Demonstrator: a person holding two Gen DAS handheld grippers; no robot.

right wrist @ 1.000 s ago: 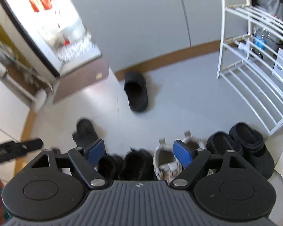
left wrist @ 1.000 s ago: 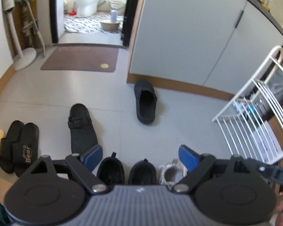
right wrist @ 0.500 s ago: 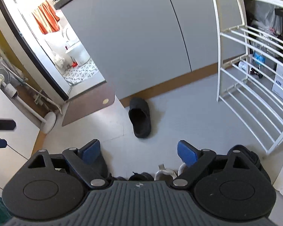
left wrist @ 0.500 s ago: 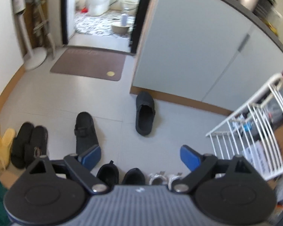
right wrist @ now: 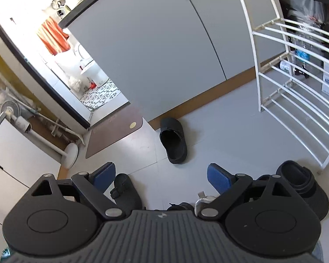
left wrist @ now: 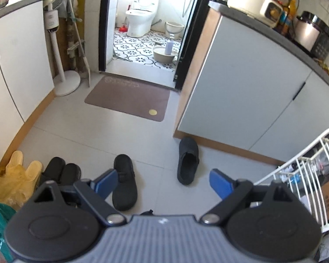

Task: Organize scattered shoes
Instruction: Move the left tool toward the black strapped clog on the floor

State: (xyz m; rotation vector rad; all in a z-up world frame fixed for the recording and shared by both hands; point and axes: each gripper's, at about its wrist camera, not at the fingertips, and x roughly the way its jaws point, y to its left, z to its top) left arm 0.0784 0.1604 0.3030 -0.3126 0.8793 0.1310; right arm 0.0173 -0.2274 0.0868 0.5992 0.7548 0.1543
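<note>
Both hand-held grippers, left point(left wrist: 162, 180) and right point(right wrist: 161, 176), gape empty; the stray black clog point(right wrist: 173, 141) at frame centre (smooth, rounded) may slip a shallow pinch.

A brown doormat point(left wrist: 129, 100) lies at twelve o'clock before the bathroom doorway, a toilet point(left wrist: 142, 15) beyond it. A standing fan point(left wrist: 54, 43) is at ten o'clock, grey cabinets point(left wrist: 247, 100) at two, a white wire rack point(right wrist: 296, 87) at three.
</note>
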